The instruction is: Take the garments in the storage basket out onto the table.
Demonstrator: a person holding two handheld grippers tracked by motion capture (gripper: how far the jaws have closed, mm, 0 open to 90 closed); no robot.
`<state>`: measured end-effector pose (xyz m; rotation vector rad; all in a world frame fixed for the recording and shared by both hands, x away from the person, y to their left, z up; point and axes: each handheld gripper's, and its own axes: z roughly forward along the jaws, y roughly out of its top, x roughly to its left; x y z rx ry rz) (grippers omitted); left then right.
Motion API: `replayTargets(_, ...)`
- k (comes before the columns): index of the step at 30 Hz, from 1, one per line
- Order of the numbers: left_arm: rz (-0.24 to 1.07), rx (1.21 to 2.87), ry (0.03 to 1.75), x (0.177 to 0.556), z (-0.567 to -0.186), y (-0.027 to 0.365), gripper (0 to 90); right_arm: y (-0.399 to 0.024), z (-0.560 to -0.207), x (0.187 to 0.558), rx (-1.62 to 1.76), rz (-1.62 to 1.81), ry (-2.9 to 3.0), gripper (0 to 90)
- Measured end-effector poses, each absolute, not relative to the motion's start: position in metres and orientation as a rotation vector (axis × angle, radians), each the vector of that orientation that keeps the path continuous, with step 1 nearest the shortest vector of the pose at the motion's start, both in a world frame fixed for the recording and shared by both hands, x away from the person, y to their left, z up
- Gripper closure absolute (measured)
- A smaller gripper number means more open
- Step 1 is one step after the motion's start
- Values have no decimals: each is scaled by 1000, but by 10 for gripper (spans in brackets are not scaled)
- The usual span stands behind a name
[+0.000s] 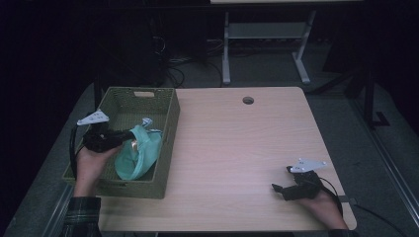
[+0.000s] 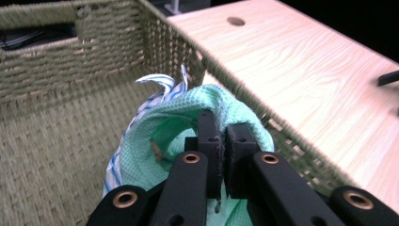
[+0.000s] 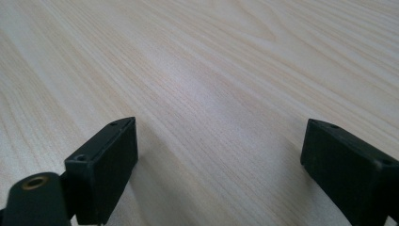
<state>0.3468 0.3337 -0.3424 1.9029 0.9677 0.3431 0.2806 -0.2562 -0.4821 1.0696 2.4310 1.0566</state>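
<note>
Tongs on the left (image 2: 221, 141) pinch a fold of green cloth (image 2: 160, 127) inside the woven basket (image 2: 56, 70), a blue-striped cloth (image 2: 162, 84) bunched just behind it. Right tongs (image 3: 219, 160) stand spread, low over the bare wooden counter (image 3: 211, 61), well apart from the basket.

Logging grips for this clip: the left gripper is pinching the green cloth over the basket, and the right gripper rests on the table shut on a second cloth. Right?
Not quite. The right gripper holds nothing: the right gripper view shows its jaws wide apart over bare table. The left gripper does pinch the green cloth over the basket.
</note>
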Motion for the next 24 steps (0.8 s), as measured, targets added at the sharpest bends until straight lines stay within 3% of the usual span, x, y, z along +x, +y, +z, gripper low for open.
replayTargets(24, 285, 1753, 853, 345, -286, 332, 867, -256, -482, 280, 1080, 1055, 2428, 112)
